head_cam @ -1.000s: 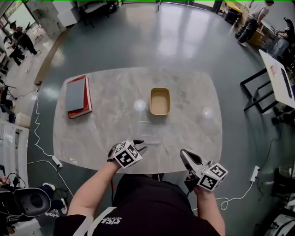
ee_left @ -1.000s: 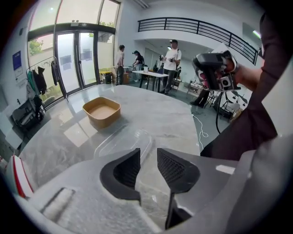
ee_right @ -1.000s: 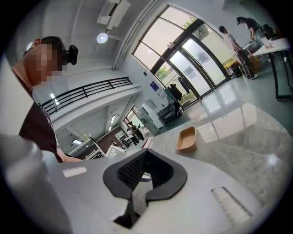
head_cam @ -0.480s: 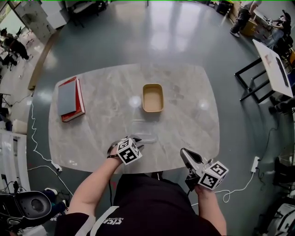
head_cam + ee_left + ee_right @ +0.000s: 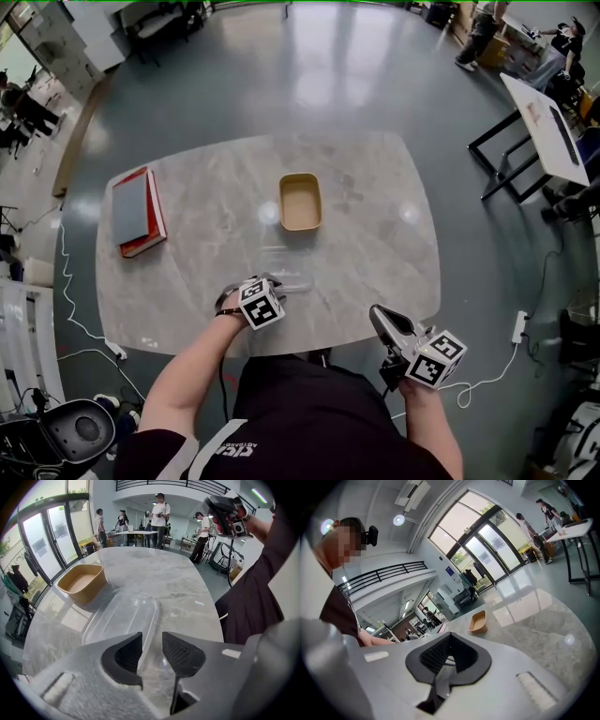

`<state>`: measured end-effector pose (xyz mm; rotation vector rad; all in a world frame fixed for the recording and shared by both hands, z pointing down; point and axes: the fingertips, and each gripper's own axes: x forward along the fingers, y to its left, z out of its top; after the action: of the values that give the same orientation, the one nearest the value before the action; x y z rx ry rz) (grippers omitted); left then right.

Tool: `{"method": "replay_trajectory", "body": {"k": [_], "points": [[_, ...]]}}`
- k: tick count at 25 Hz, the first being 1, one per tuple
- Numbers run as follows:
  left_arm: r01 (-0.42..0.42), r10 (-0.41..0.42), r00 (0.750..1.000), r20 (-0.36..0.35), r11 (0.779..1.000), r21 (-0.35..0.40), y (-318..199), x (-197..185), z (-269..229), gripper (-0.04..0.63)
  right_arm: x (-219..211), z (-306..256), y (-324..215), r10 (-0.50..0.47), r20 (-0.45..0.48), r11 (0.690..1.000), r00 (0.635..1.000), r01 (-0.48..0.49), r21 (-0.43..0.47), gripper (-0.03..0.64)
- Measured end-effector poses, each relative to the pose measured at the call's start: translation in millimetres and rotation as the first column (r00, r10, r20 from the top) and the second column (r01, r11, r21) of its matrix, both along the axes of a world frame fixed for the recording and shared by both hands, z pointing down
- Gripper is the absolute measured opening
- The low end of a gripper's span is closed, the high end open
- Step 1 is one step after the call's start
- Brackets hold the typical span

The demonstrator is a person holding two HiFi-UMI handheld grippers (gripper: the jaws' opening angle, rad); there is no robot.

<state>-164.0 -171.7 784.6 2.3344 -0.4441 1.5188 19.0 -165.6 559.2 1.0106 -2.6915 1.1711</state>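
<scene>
A clear lid (image 5: 284,267) is seen lying flat on the marble table (image 5: 375,234), close to its near edge. It is a see-through rounded rectangle with a raised rim. Its near rim is framed by the left gripper (image 5: 280,284), whose jaws are held a narrow gap apart; whether the rim is touched cannot be told. A tan tray (image 5: 301,202) is set at 12 o'clock from the lid, apart from it. Two stacked books (image 5: 136,209), grey on red, are placed at 10 o'clock near the table's edge. The right gripper (image 5: 377,317) is held at 4 o'clock, off the table, its jaws pressed together on nothing. White print on the dark shirt (image 5: 309,412) is too small to be read.
</scene>
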Motion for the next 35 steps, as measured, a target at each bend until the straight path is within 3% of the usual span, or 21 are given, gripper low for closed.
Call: {"method": "replay_trajectory", "body": {"k": [6,16,20,21,23,30,35], "points": [[-0.008,0.011,0.999,0.045,0.999,-0.048,2.3,-3.7,13.4,0.138,7.0,-1.1,-0.4,0.017,0.007,1.0,1.0,-0.017,0.0,0.002],[-0.005,0.007,0.999,0.049,0.999,-0.035,-3.2,-2.8,18.2,0.135,19.9,1.9,7.5,0.045,0.003,0.999,0.999,-0.045,0.005,0.002],[-0.084,0.088,0.993,0.084,0.995,-0.05,0.6,2.9,20.2,0.108,23.9,5.0,10.3,0.072,0.013,0.997,0.997,-0.072,0.0,0.002],[-0.114,0.119,0.988,0.094,0.992,-0.052,2.7,4.5,20.7,0.058,23.6,4.7,11.7,0.077,0.018,0.997,0.997,-0.077,-0.001,0.002],[-0.147,0.151,0.983,0.105,0.988,-0.047,5.1,5.8,20.6,0.037,22.0,2.4,14.1,0.085,0.029,0.996,0.996,-0.085,0.001,0.002],[-0.075,0.078,0.995,0.056,0.996,-0.055,12.7,10.0,10.5,0.017,30.7,-1.3,15.1,0.109,0.037,0.994,0.993,-0.11,0.02,0.002],[-0.003,0.003,1.0,-0.004,1.0,0.008,14.6,22.4,-16.7,0.017,35.0,-6.3,16.2,0.111,0.053,0.993,0.992,-0.113,0.036,0.002]]}}
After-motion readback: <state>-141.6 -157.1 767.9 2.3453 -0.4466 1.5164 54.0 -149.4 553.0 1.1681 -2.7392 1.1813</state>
